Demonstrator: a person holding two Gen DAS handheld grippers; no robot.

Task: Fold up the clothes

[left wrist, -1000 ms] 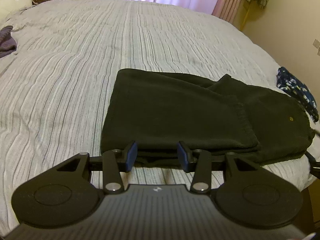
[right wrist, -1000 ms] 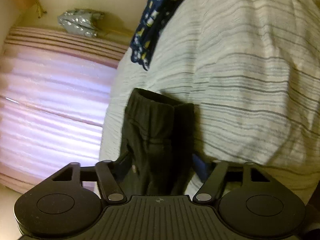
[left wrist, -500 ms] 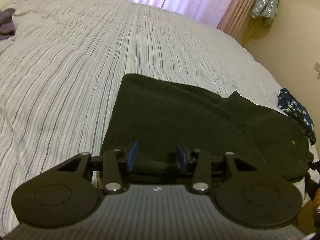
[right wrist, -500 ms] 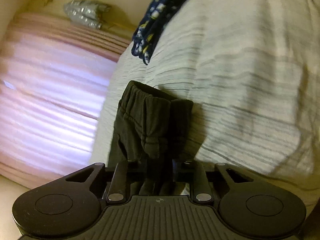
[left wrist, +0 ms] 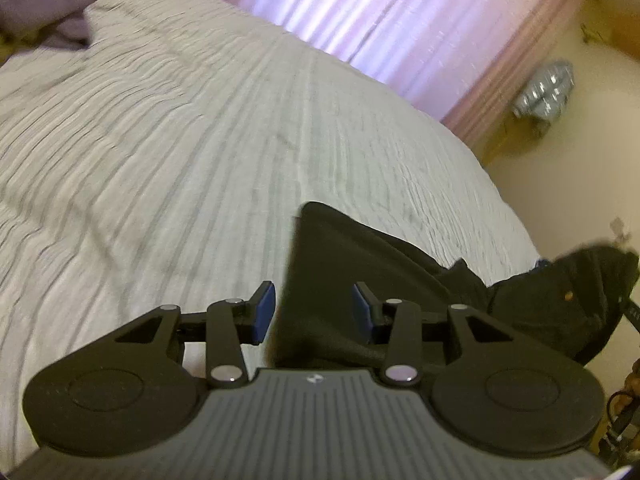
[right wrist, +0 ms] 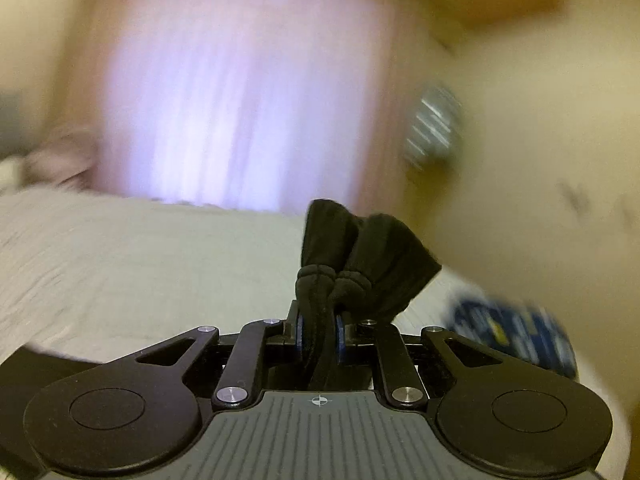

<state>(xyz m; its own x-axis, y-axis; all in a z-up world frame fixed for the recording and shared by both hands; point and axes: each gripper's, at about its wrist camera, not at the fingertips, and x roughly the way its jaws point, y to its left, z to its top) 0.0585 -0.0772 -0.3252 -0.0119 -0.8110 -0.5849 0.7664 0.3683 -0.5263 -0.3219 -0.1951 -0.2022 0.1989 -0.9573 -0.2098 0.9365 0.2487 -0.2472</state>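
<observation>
A dark, nearly black garment [left wrist: 360, 264] lies on the striped bed cover [left wrist: 180, 140]. Its right end [left wrist: 568, 296] is lifted off the bed in the left wrist view. My left gripper [left wrist: 313, 312] hovers over the garment's near left edge. Cloth lies between its blue pads [left wrist: 264, 312], but they stand apart and do not press on it. In the right wrist view my right gripper [right wrist: 319, 334] is closing its jaws on a bunched hem of the garment [right wrist: 360, 256], held up above the bed [right wrist: 140, 256]. This view is heavily blurred.
A blue patterned garment [right wrist: 516, 336] lies at the bed's right edge. A purple cloth [left wrist: 52, 20] sits at the far left of the bed. Pink curtains [left wrist: 380, 20] and a silver item [left wrist: 548, 88] on the wall stand behind.
My right gripper closed on the garment's end, rolled level and lifted it off the bed. My left gripper slid along the near edge towards the garment's left corner and rolled slightly.
</observation>
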